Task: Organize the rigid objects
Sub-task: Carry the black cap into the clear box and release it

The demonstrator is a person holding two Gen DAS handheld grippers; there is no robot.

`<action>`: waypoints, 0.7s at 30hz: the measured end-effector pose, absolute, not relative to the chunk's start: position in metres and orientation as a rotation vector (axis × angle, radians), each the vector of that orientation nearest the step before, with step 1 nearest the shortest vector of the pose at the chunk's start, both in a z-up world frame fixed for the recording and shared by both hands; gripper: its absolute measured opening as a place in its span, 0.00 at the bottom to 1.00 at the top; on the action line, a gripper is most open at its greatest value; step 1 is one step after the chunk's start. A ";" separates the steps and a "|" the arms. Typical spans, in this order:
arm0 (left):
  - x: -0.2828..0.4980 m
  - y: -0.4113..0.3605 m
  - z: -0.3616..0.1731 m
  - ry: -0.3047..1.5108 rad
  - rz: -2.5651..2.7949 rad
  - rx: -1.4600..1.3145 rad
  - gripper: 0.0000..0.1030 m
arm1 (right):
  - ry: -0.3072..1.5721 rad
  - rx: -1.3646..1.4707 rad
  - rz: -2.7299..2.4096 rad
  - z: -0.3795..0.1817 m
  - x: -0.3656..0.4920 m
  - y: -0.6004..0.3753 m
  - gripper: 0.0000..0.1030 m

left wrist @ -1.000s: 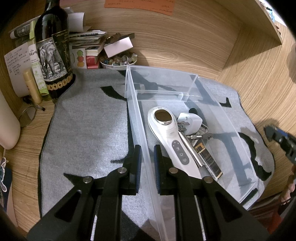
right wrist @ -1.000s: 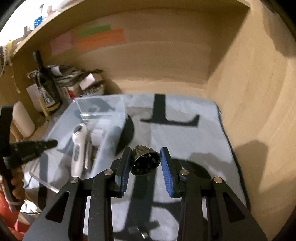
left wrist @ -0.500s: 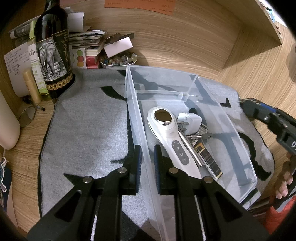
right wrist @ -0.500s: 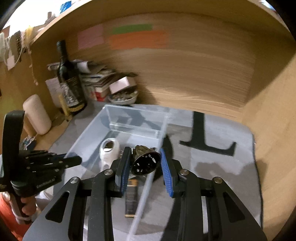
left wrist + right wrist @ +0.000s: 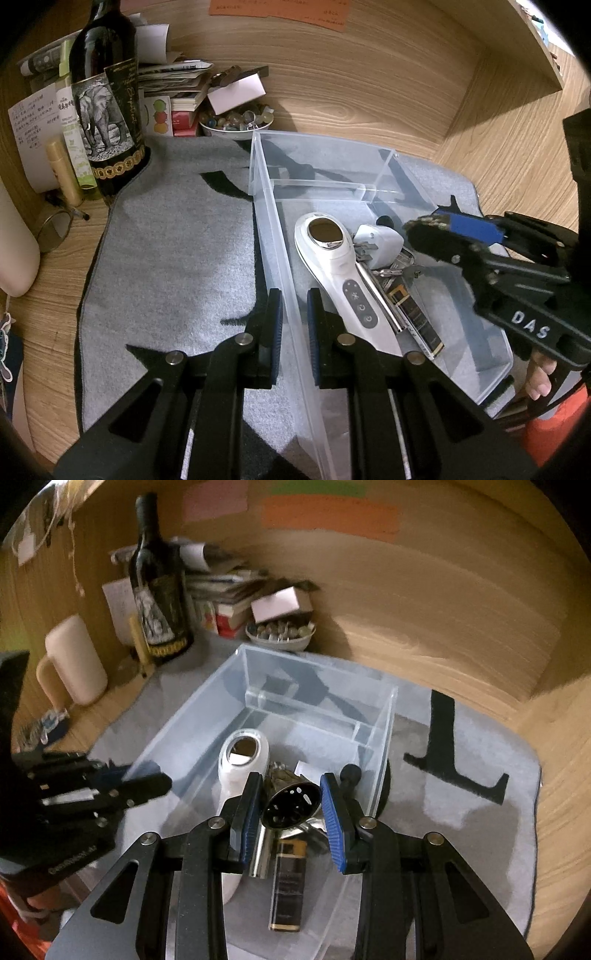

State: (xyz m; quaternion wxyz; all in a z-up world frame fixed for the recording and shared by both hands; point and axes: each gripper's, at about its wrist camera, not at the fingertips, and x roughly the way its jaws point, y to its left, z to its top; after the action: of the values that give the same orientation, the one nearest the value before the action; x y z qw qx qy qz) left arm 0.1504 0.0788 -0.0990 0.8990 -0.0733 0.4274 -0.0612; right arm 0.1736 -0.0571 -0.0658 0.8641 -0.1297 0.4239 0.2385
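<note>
A clear plastic bin [image 5: 376, 192] [image 5: 314, 686] stands on a grey mat. In it lie a white handheld device [image 5: 332, 258] [image 5: 242, 757], keys with a white fob [image 5: 380, 242] and a dark flat bar [image 5: 413, 314] [image 5: 288, 882]. My left gripper [image 5: 294, 314] is shut on the bin's left wall [image 5: 273, 240]. My right gripper [image 5: 290, 808] is shut on a dark perforated metal bell-shaped piece [image 5: 291, 801] and holds it over the bin's contents; it also shows in the left wrist view [image 5: 443, 232].
A dark wine bottle [image 5: 107, 107] [image 5: 159, 587], papers and books, a bowl of small stones [image 5: 236, 123] [image 5: 280, 633] and a cream cylinder [image 5: 74, 664] stand along the wooden back left. Wooden walls close the back and right.
My right gripper has carried the metal piece from the mat leftward to over the bin. My left gripper has stayed clamped on the bin wall.
</note>
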 end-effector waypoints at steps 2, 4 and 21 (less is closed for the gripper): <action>0.150 0.079 -0.099 0.885 -0.126 -0.154 0.12 | 0.905 -0.299 0.504 -0.069 0.175 -0.055 0.28; 0.150 0.079 -0.099 0.885 -0.126 -0.154 0.12 | 0.916 -0.318 0.507 -0.072 0.176 -0.052 0.28; 0.150 0.079 -0.099 0.885 -0.127 -0.152 0.12 | 0.889 -0.278 0.494 -0.060 0.170 -0.057 0.56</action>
State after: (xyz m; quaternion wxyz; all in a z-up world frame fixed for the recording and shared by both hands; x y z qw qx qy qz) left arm 0.1500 0.0788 -0.0990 0.8989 -0.0736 0.4275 -0.0613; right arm 0.1699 -0.0571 -0.0599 0.8642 -0.1325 0.4243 0.2358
